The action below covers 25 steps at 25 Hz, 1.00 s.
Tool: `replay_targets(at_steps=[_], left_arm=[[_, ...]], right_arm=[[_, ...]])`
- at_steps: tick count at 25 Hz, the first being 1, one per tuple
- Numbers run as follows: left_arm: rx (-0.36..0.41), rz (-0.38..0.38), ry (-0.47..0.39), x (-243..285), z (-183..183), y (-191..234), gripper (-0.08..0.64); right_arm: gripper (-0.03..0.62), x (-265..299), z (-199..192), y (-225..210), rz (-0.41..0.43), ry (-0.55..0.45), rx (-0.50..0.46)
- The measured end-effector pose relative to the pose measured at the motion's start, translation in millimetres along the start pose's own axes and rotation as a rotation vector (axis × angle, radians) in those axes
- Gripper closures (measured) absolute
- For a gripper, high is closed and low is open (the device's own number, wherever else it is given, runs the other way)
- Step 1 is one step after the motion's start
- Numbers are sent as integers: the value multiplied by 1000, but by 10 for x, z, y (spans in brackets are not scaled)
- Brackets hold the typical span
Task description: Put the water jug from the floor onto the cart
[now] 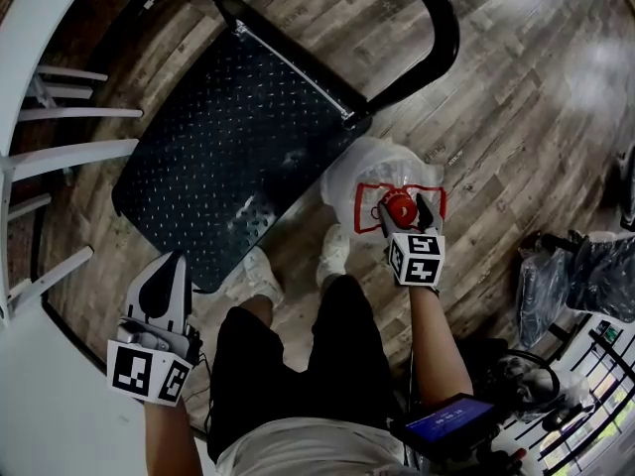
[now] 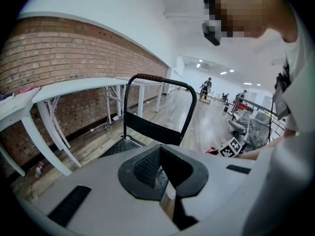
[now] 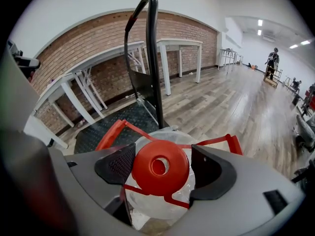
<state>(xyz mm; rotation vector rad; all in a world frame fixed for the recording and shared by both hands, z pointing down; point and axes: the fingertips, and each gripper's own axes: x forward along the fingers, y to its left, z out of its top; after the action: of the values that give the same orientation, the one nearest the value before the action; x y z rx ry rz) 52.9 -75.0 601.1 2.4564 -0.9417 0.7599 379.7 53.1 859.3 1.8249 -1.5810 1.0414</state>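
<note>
One clear plastic water jug [image 1: 369, 167], round red cap [image 1: 397, 206], is sitting by one studded black cart [image 1: 228, 137]; right claw [image 3: 163, 167] is gaping around cap, left claw [image 2: 162, 170] closed.

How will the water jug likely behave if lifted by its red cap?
Probably heavy: the water jug looks big beside the person's shoes. Its red cap is smooth and round, so a grip may slip. The thin red handle could flex.
</note>
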Motion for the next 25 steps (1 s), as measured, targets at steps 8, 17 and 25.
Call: replay_targets(at_steps=[8, 17, 25], left_arm=[[1, -3, -6, -18, -69, -50, 560], [-20, 12, -24, -146, -37, 5, 560], [-25, -2, -78, -338, 310, 27, 560]], right_arm=[[271, 8, -58, -54, -81, -31, 9], [278, -104, -117, -116, -109, -1, 39], [279, -694, 172, -70, -125, -18, 45]])
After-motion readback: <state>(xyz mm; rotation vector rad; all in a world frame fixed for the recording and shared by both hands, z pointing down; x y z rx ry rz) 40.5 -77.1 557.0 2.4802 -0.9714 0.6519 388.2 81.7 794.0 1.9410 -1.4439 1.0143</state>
